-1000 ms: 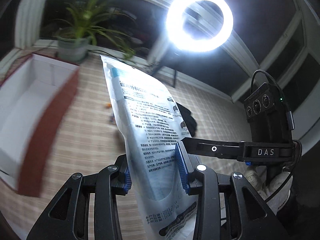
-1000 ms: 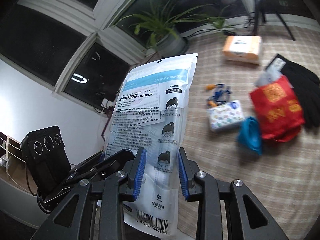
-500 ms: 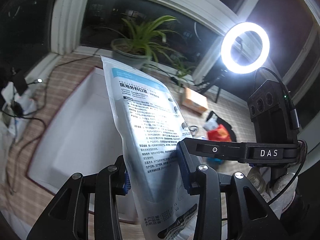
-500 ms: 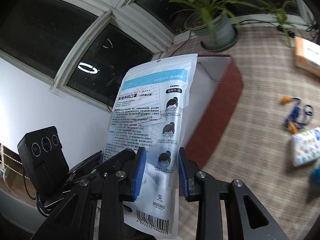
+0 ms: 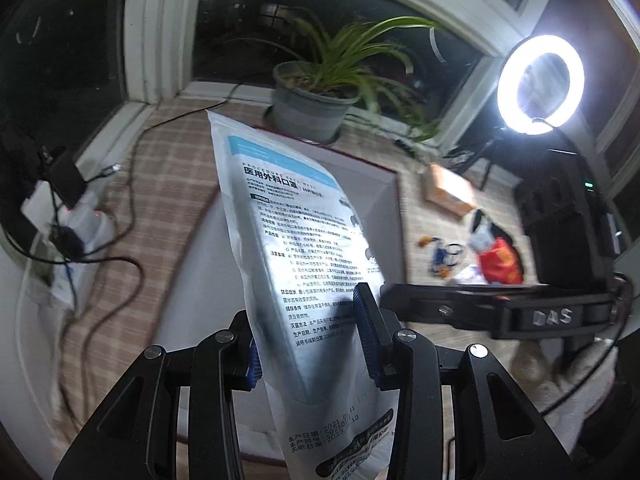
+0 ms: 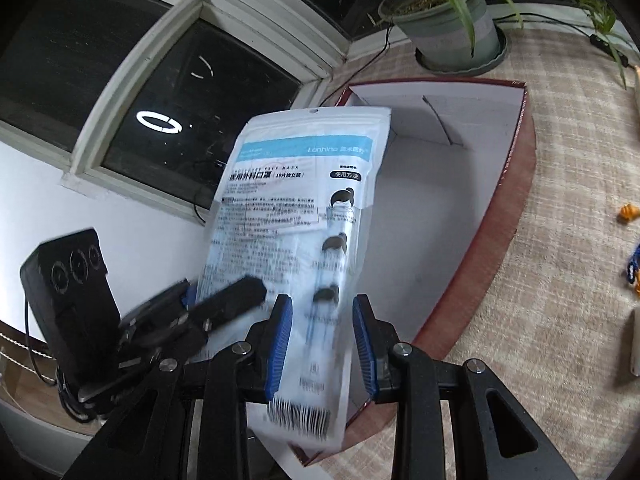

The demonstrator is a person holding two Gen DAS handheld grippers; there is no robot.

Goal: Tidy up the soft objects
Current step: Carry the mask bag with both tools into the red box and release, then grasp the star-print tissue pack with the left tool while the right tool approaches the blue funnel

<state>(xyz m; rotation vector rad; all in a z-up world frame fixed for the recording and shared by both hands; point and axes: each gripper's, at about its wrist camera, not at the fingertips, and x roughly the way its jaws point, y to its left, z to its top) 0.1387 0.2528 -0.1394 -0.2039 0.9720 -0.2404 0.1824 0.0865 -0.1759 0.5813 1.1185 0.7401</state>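
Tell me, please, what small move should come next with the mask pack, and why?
Probably lower the mask pack a little toward the open box, then release it there. The pack stands upright between the left tongs and the right tongs, off the mat, and the box's white inside shows right behind it in both views.

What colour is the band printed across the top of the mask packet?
Light blue, on a white mask packet; the band shows best in the right wrist view.
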